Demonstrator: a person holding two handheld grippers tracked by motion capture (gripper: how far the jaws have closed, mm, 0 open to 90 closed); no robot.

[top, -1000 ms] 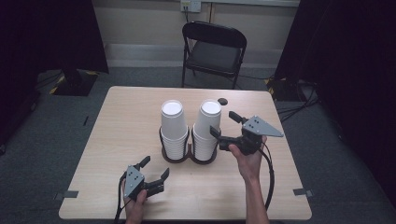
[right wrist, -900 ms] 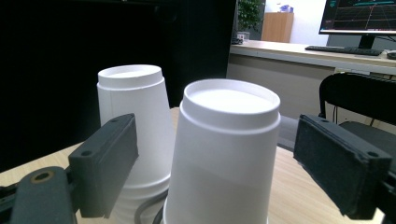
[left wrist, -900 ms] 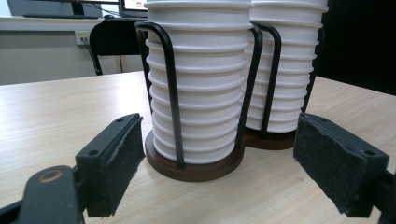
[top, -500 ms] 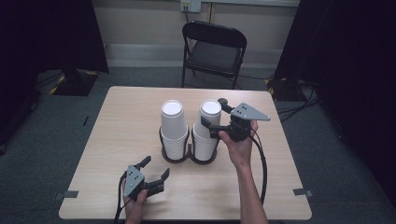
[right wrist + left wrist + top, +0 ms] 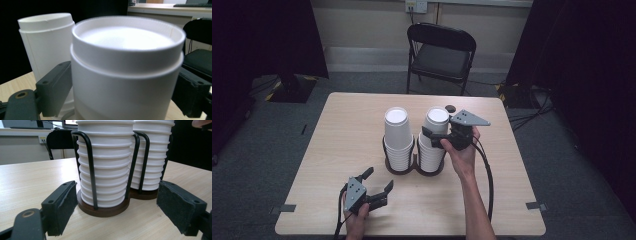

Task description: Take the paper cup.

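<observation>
Dark curtains flank a pale wall behind the light wooden table [image 5: 342,130], with a black folding chair [image 5: 439,52] pushed up at its far side. Near the middle of the table stand two stacks of white paper cups, upside down, in a black wire rack with round brown bases [image 5: 102,210]. The right stack [image 5: 435,135] is the one being worked on: its top cup [image 5: 125,75] sits between the jaws of the right gripper [image 5: 435,139], which comes at it from the right, up near the top of the stack. Seen from the right gripper view, the jaws stand wide on either side of the cup; whether the pads touch it I cannot tell. The left stack [image 5: 397,137] stands just beside, untouched. The left gripper [image 5: 377,186] rests low on the near part of the table, well short of the rack, its jaws spread wide with nothing between them, pointing toward the stacks.
</observation>
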